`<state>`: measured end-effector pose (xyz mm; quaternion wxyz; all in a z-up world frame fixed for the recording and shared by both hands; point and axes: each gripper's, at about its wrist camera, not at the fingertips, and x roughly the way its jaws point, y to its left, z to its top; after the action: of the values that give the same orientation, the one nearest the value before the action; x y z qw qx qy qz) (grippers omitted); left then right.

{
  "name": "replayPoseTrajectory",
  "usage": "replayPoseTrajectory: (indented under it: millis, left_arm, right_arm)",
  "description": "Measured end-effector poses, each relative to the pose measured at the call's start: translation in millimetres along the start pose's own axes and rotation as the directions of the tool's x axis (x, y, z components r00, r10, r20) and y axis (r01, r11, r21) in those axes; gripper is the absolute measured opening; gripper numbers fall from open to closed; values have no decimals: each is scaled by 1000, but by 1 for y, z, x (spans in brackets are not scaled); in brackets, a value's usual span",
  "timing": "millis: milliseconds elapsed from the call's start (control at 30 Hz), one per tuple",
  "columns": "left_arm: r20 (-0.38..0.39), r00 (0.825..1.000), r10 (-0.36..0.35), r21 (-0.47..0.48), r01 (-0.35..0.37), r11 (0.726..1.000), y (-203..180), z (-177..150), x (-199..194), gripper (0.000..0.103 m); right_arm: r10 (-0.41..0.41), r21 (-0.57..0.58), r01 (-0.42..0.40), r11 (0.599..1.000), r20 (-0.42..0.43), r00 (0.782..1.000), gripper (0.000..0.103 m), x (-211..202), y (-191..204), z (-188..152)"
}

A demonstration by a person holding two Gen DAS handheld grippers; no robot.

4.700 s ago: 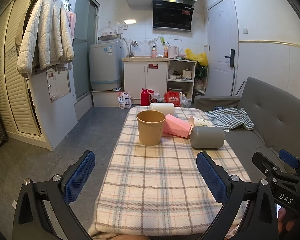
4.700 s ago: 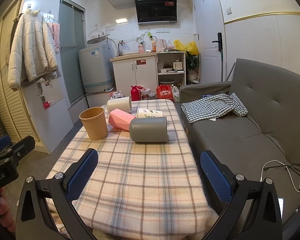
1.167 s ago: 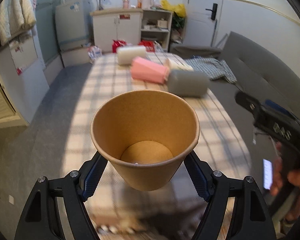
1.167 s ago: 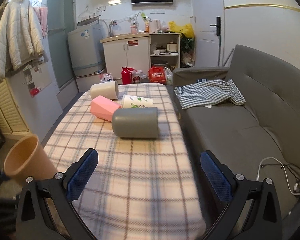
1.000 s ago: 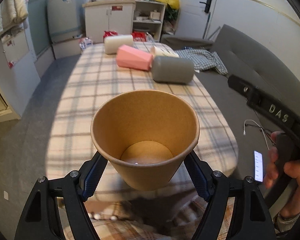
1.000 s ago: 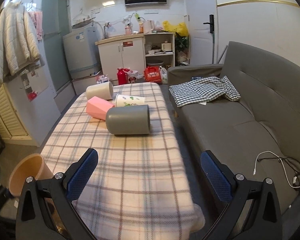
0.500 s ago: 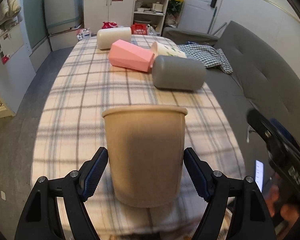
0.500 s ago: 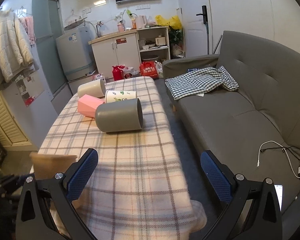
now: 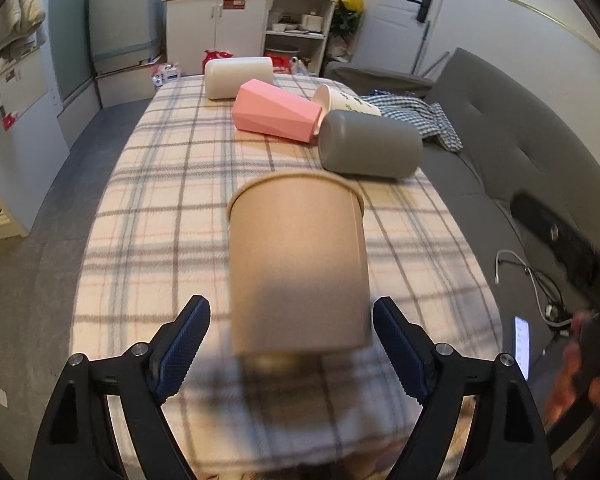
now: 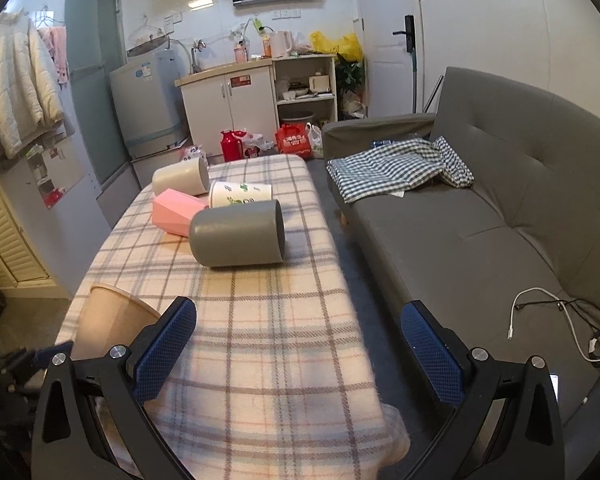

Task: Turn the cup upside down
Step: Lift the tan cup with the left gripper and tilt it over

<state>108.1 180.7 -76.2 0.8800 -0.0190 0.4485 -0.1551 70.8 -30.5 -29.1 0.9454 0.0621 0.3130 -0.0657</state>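
A brown paper cup [image 9: 298, 264] is between the fingers of my left gripper [image 9: 296, 344], above the near end of the plaid-covered table [image 9: 172, 184]. Its rim points away from me and its base is toward the camera; it is blurred. The jaws stand a little wider than the cup and gaps show on both sides. The cup also shows at the lower left of the right wrist view [image 10: 108, 320], tilted. My right gripper [image 10: 296, 344] is open and empty over the table's near right part.
Lying on the far half of the table are a grey cup [image 9: 370, 150], a pink faceted cup [image 9: 276, 116], a printed white paper cup [image 9: 348, 100] and a cream cup [image 9: 238, 77]. A grey sofa [image 10: 500, 216] with a checked cloth runs along the right. Cables lie on it.
The cup was lifted from the table, then turned from mouth-toward-camera to mouth-away. Since half a second ago the left jaws have spread apart from the cup's sides.
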Motion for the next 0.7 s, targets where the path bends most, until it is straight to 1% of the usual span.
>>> replayPoseTrajectory:
  millis: [133, 167, 200, 233, 300, 367, 500, 567, 700]
  left_arm:
    - [39, 999, -8, -2, 8, 1000, 11, -12, -18, 87]
    - [54, 998, -10, -10, 11, 1000, 16, -15, -24, 88]
    - [64, 998, -11, -15, 12, 1000, 20, -16, -28, 91]
    - [79, 997, -7, -22, 8, 1000, 25, -17, -33, 97]
    - [134, 991, 1, -35, 3, 999, 36, -19, -48, 98]
    - [163, 987, 10, -41, -4, 999, 46, -18, -57, 98]
    - [205, 976, 70, -65, -58, 996, 70, -19, -67, 98]
    - [228, 967, 111, -88, -93, 992, 83, -19, -71, 98]
    - [245, 953, 179, -101, -158, 982, 99, -18, -70, 98]
  right_arm:
    - [5, -17, -4, 1000, 20, 1000, 103, -13, 16, 1]
    - [8, -20, -8, 1000, 21, 1000, 103, -15, 20, 0]
    - [9, -20, -9, 1000, 22, 1000, 103, -17, 24, 0]
    - [11, -18, -10, 1000, 23, 1000, 103, -19, 27, -1]
    - [19, -13, -19, 1000, 19, 1000, 103, -21, 36, -2]
    - [22, -14, -21, 1000, 14, 1000, 103, -23, 45, -4]
    - [33, -24, -32, 999, 3, 999, 103, -24, 65, -8]
    - [46, -32, -47, 998, -10, 999, 103, -23, 76, -12]
    - [69, -52, -72, 996, -64, 996, 103, -13, 98, -25]
